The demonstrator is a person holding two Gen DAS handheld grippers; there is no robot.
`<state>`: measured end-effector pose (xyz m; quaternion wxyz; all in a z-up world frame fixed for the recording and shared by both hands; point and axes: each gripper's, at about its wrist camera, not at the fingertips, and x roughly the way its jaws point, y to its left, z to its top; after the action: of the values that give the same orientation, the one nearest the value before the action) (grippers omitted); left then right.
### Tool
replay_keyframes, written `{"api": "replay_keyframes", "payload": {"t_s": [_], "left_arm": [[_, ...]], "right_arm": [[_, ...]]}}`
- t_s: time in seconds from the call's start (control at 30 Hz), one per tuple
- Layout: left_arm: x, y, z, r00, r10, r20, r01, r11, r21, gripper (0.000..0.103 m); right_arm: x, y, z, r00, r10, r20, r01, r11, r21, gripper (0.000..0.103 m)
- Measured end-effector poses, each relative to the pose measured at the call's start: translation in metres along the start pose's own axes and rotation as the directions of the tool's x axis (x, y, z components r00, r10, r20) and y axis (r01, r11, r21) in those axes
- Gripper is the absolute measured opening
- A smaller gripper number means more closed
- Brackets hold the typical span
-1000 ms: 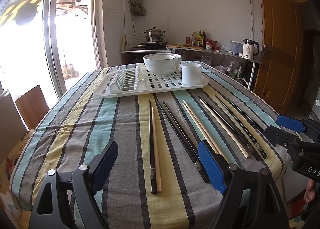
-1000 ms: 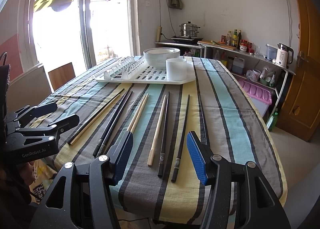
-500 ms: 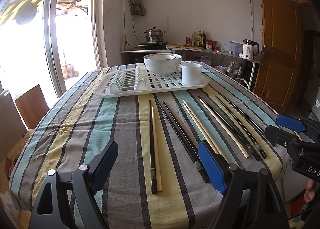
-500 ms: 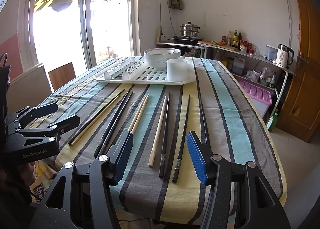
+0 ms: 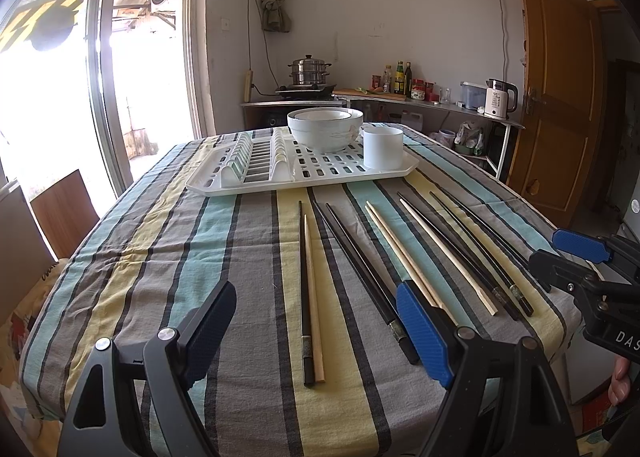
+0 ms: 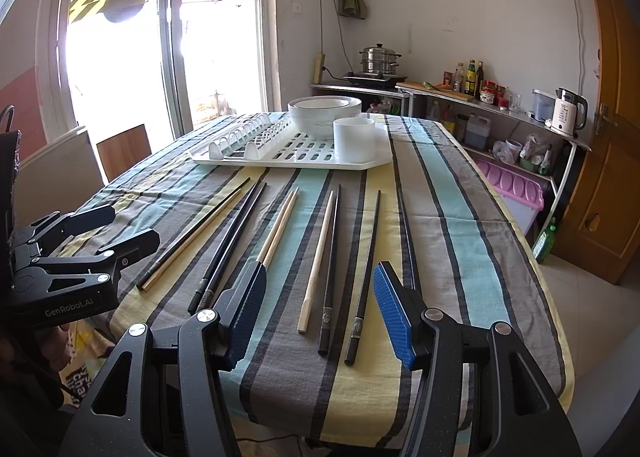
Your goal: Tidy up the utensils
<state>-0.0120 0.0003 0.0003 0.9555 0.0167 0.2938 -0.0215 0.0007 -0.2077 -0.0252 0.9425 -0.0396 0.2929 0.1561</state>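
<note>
- The left tool [image 5: 316, 333] hangs over the near edge of the counter [image 5: 160, 257], jaws wide apart and holding nothing.
- The right tool [image 6: 320, 309] does the same at the right side of that edge, also spread and empty.
- Between the left tool's pads lies a mixed pair [image 5: 309, 297], one black and one pale chopstick touching side by side, running toward 12 o'clock.
- Just beside its right pad, at 1 o'clock, lie two black sticks [image 5: 360, 269]; two pale sticks [image 5: 400, 253] pass behind that pad.
- Between the right tool's pads lie a pale stick [image 6: 318, 257], a black stick [image 6: 332, 253] touching it and a lone black stick [image 6: 366, 273] a little apart, all pointing to 12 o'clock.
- Farther out at 12 o'clock the rack [image 5: 248, 187] sits on the counter, carrying bowls [image 5: 324, 127] and a white cup [image 5: 382, 147].
- Judged from this, nothing is organized yet: every chopstick is loose on the cloth, colours are mixed, and the cup, the likely holder, shows no stick rising from it.
- All sorting and stowing is left to do.
</note>
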Motion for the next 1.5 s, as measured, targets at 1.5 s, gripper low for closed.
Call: {"api": "replay_keyframes", "payload": {"t_s": [1.5], "left_arm": [[0.073, 0.042, 0.035, 0.992, -0.024, -0.122, 0.021, 1.0, -0.023, 0.075]], "right_arm": [[0.052, -0.017, 0.039, 0.999, 0.014, -0.047, -0.014, 1.0, 0.015, 0.056]]}}
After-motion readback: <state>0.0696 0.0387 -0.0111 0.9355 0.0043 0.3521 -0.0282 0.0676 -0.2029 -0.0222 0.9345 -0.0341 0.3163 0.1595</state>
